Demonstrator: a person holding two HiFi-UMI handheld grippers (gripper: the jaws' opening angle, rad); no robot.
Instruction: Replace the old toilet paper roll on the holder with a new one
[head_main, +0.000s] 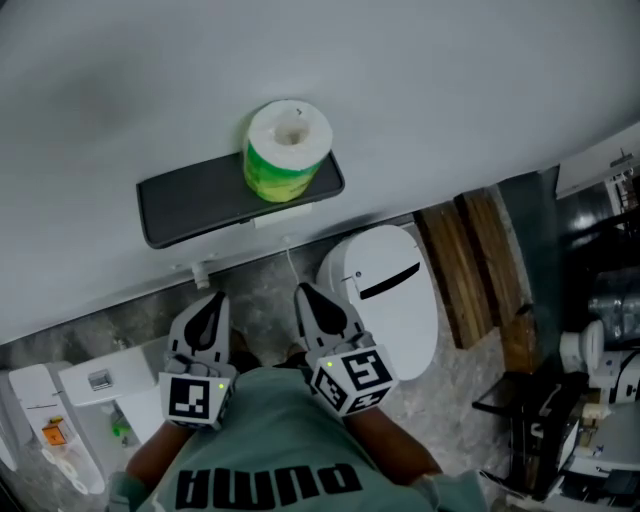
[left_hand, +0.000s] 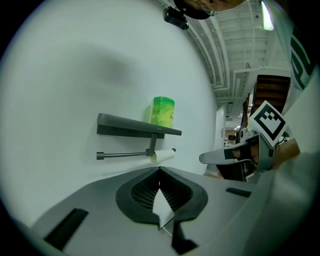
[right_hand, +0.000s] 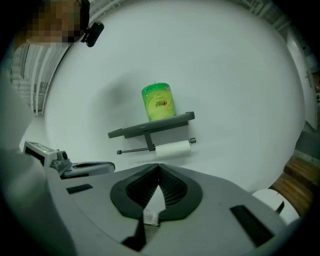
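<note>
A toilet corner is shown, apparently set up inside a larger hall or workshop. A plain white wall (head_main: 420, 90) is fitted with 1 dark grey shelf (head_main: 195, 205), and a metal holder bar (left_hand: 122, 154) is hung beneath it with a white paper roll (right_hand: 173, 148) threaded on. 1 green-wrapped roll (head_main: 286, 150) is stood upright on the shelf. A white oval-lidded fixture (head_main: 390, 300), toilet or bin, is placed below on a grey mottled floor (head_main: 255, 292). Past the wall's edge, a high beamed ceiling (left_hand: 235, 45) with a strip light (left_hand: 266, 15) is seen, and dark racks of equipment (head_main: 540, 430) are kept beside wooden boards (head_main: 475, 265).
</note>
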